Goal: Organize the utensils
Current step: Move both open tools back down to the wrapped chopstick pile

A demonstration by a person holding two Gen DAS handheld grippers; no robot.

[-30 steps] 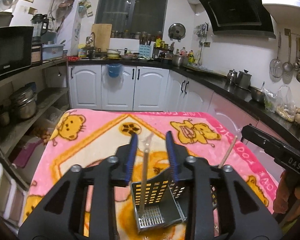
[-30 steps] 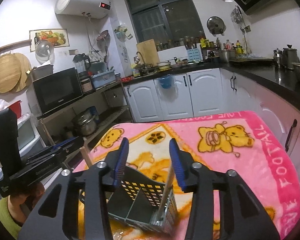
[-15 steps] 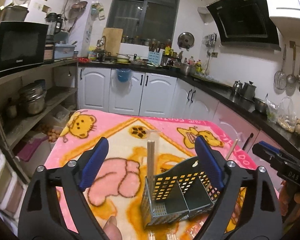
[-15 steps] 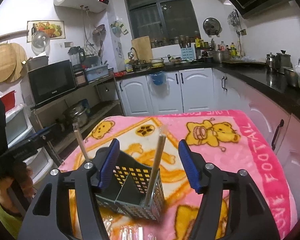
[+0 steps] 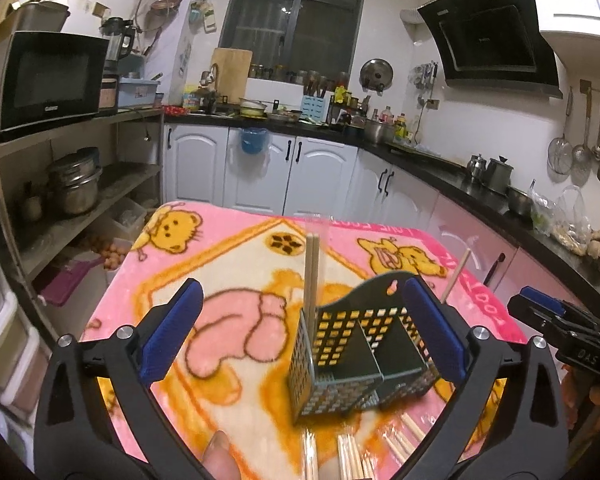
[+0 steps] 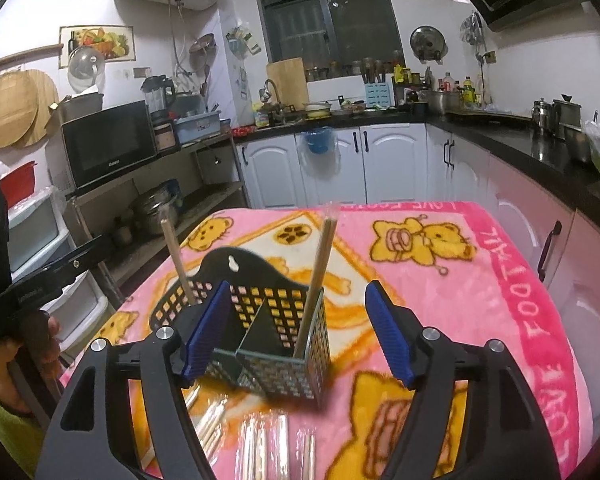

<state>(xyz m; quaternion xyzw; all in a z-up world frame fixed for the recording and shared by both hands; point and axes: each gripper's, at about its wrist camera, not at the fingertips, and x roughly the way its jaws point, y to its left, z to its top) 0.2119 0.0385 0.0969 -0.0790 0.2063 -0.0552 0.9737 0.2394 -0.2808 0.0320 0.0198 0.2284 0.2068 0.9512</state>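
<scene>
While both grippers hover over the pink bear-print blanket (image 5: 236, 264), a dark perforated utensil caddy (image 5: 360, 344) stands upright on it, split by a centre wall into two compartments. In the left wrist view the left gripper (image 5: 304, 332) has its blue-padded jaws spread wide, one on either side of the caddy, with nothing between the pads. A wrapped pair of chopsticks (image 5: 311, 276) stands nearly upright in the compartment at the caddy's left end, its tip rising well above the rim. A second chopstick (image 5: 454, 276) leans out past the caddy's far right corner; this view does not show which compartment it sits in. The right gripper (image 5: 556, 320) shows at the right edge, seen from the side, so this view does not tell how its jaws stand.

From the right wrist view the right gripper (image 6: 296, 332) is also spread wide and empty, its pads flanking the caddy (image 6: 260, 320). Here the wrapped pair (image 6: 318, 276) leans in the right-hand compartment, and the single chopstick (image 6: 178, 264) slants up from the caddy's left end. The left gripper (image 6: 60, 272) enters from the left edge, held in a hand (image 6: 28, 344).

More chopsticks (image 6: 260, 444), some in clear wrappers, lie flat on the blanket just in front of the caddy, blurred at the bottom of both views.
</scene>
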